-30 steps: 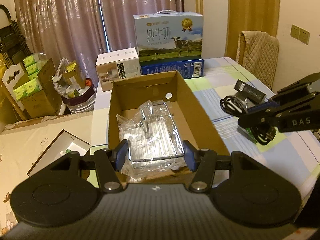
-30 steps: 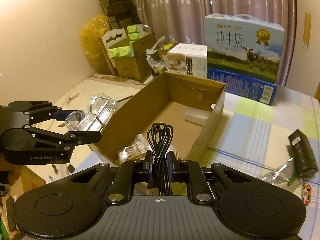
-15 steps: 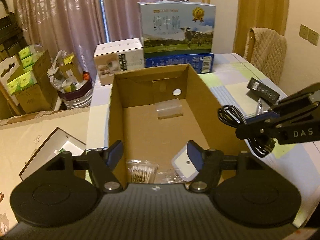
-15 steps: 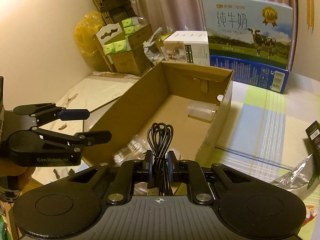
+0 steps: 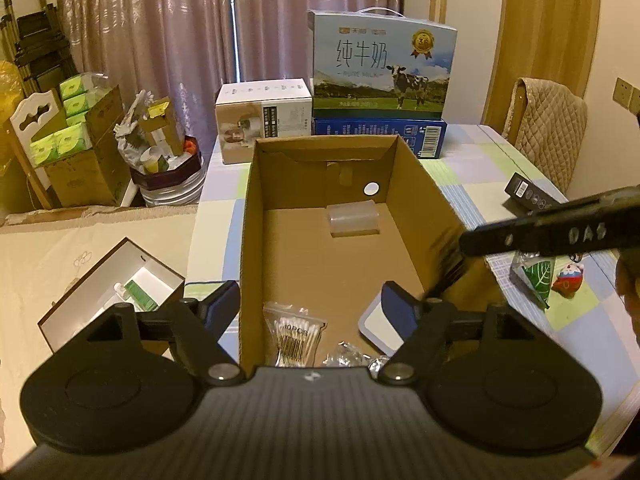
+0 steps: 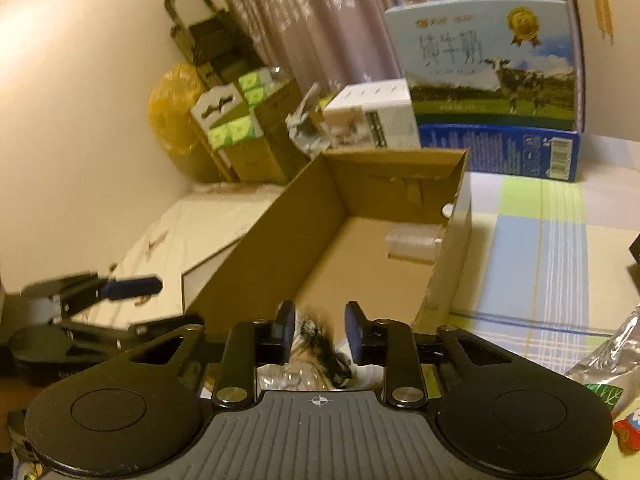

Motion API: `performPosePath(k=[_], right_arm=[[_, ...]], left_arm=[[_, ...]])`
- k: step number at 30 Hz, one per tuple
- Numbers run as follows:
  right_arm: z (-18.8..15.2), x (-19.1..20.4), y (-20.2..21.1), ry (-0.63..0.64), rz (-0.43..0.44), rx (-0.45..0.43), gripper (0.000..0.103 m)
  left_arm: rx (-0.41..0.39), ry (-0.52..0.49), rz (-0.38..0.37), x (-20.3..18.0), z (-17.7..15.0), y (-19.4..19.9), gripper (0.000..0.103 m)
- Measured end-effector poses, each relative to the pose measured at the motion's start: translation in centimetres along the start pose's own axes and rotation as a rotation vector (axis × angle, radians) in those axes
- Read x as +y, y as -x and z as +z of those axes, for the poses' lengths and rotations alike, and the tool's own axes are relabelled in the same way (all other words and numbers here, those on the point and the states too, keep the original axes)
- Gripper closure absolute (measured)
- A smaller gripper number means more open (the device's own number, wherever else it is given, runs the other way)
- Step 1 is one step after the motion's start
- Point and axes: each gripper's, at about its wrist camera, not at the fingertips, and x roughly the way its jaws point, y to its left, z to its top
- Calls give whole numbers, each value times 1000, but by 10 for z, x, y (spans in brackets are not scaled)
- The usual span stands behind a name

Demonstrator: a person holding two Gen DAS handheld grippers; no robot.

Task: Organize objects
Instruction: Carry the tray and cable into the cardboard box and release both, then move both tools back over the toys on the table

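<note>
An open cardboard box stands on the checked table; it also shows in the right wrist view. Inside it lie a clear plastic case, a bag of cotton swabs, a crinkled clear-wrapped item and a white-and-blue card. My left gripper is open and empty above the box's near end. My right gripper is open over the box, and the black cable lies blurred just below its fingers. The right gripper also shows in the left wrist view.
A milk carton case and a white product box stand behind the box. A black remote box, a foil packet and a small toy lie on the table to the right. An open white box sits left.
My left gripper let go of the clear-wrapped metal item into the box and drew back. My right gripper moved over the box, opened, and the black cable dropped out of it.
</note>
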Motion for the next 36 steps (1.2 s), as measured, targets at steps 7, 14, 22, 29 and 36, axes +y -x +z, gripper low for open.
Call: performPosePath(k=[7, 14, 22, 29, 36], right_arm=[[-1, 1, 23, -5, -18, -12, 76], [-23, -3, 56, -28, -57, -18, 75], [-62, -32, 113, -129, -145, -45, 74], [-98, -63, 175, -180, -256, -79, 74], [-131, -95, 238, -254, -344, -115, 73]], left_arm=[[-1, 16, 2, -7, -8, 11, 28], [-9, 24, -10, -23, -15, 29, 28], [-32, 4, -41, -61, -21, 54, 26], [-62, -37, -99, -113, -24, 69, 23], [-73, -73, -177, -165, -24, 70, 19]])
